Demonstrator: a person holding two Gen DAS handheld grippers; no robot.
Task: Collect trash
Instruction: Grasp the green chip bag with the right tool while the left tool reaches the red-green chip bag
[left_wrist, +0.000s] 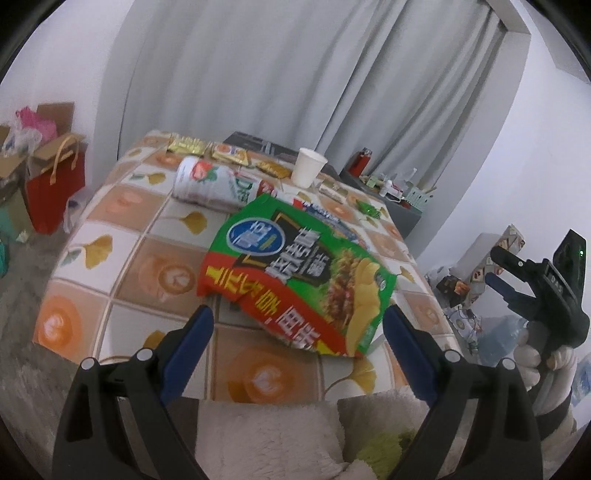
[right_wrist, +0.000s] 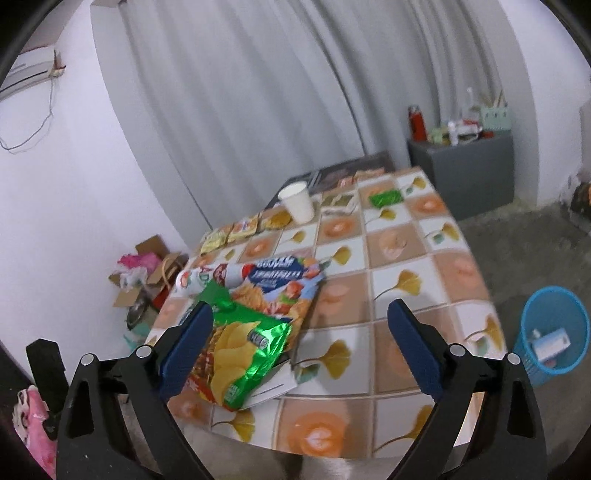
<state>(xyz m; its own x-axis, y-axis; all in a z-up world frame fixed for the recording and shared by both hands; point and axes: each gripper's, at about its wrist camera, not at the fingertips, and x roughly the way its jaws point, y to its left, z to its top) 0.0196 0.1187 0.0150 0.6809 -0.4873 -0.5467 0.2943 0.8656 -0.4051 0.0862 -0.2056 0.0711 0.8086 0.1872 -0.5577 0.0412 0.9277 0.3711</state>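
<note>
A: Left gripper (left_wrist: 297, 321)?
B: Jaws spread wide, nothing pinched. Green chip bag (left_wrist: 295, 273) lies flat on the table (left_wrist: 122, 240), its near end between the blue fingers (left_wrist: 192, 350), no pad touching.

A: Right gripper (right_wrist: 299, 317)?
B: Also released, empty. The same bag sits at 9 o'clock from its gap, partly behind the left finger. Contact? Cannot tell.

A: Other trash?
B: Blue snack bag (right_wrist: 280, 280) just beyond the green one, overlapped by it. Drink can (left_wrist: 207, 184) on its side at 11 o'clock from the green bag. Paper cup (left_wrist: 308, 167) upright at 12, small wrappers (left_wrist: 229, 153) near the far edge. Green wrapper (right_wrist: 386, 197) far right, well apart.

A: Bin?
B: Blue basket (right_wrist: 532, 343) on the floor, 3 o'clock off the table, something white inside.
</note>
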